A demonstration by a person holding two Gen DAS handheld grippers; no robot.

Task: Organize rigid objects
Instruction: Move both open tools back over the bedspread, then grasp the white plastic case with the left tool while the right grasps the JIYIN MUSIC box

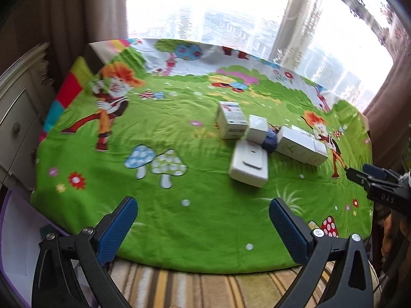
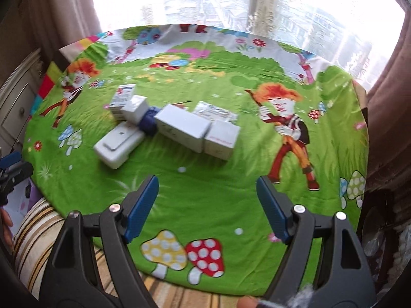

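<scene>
A cluster of rigid objects lies on a green cartoon cloth [image 1: 179, 205] [image 2: 205, 192]. It holds a flat white device [image 1: 249, 165] [image 2: 118, 143], a printed white box [image 1: 231, 119] [image 2: 122, 97], a small white box [image 1: 258, 125] [image 2: 136, 109], a dark blue round object [image 1: 269, 141] [image 2: 149, 123], a long white box [image 1: 295, 142] [image 2: 182, 125], a white cube box [image 2: 222, 138] and a silver packet [image 2: 215, 111]. My left gripper [image 1: 203, 220] is open and empty, near the cloth's front edge. My right gripper [image 2: 206, 200] is open and empty, in front of the cluster; it also shows in the left wrist view [image 1: 359, 172].
A cream drawer cabinet [image 1: 18, 118] stands at the left. A bright window [image 1: 218, 7] with brown curtains is behind the table. Striped fabric [image 1: 205, 290] lies below the cloth's front edge. A purple-edged white box [image 1: 18, 243] sits at the lower left.
</scene>
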